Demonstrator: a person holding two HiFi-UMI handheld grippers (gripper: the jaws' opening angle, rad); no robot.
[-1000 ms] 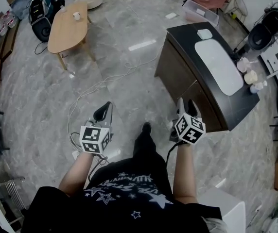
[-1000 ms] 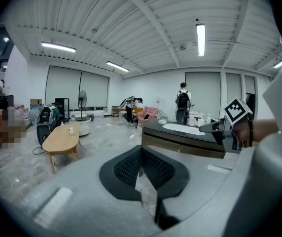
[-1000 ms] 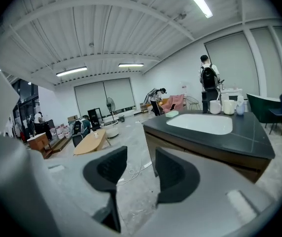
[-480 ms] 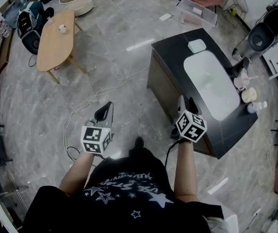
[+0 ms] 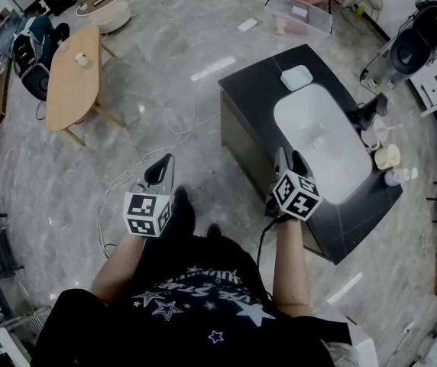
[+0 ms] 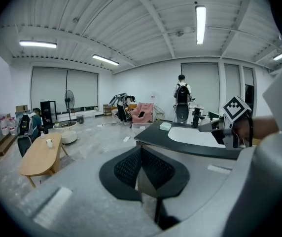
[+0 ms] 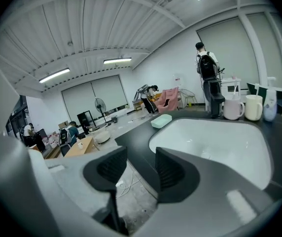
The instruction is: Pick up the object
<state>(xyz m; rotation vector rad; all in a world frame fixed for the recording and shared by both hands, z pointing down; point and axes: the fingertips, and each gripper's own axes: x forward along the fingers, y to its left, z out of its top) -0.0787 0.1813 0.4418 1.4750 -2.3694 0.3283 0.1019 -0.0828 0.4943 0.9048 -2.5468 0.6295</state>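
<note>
The floor (image 5: pixel 203 48) is grey marble-pattern tile with a white cable (image 5: pixel 174 132) lying loose on it. A dark bench (image 5: pixel 253 82) stands at 2 o'clock from the person, with a white basin (image 5: pixel 318 140) set in its top; the basin looks bare. A pale green box (image 5: pixel 296 76) sits at the basin's 12 o'clock end. Two mugs (image 5: pixel 383 153) and a bottle (image 5: pixel 396 177) stand at the basin's 3 o'clock edge, their contents not visible. A clear bin (image 5: pixel 299 12) sits on the floor at 12 o'clock, its contents unclear. Which item is the object cannot be told.

The left hand-held gripper (image 5: pixel 160 170) has its jaws together, holding nothing. The right hand-held gripper (image 5: pixel 289 161) has its jaws narrowly apart and empty, over the bench's 9 o'clock edge.
</note>
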